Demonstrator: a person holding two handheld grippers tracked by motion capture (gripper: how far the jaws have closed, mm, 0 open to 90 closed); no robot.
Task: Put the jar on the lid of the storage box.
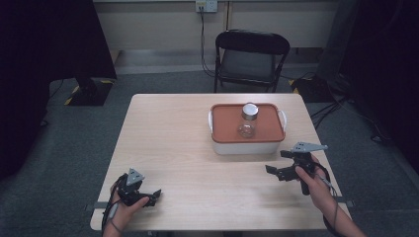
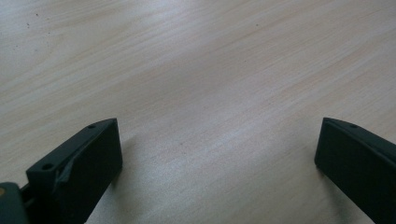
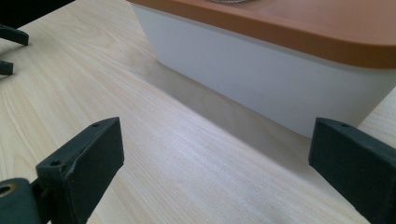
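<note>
A small glass jar (image 1: 247, 120) with a silver cap lies on the orange lid (image 1: 225, 129) of a white box (image 3: 261, 79) on the bench (image 1: 178, 143). The jar looks hard, slippery and easy to break, so its middle seems best to hold. The right gripper (image 1: 276, 165) is near the box, wide open and empty, like the left gripper (image 1: 150, 196).

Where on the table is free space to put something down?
The light wooden table is bare left of the white box with the orange lid, and between the left gripper and right gripper. The lid carries a glass jar.
</note>
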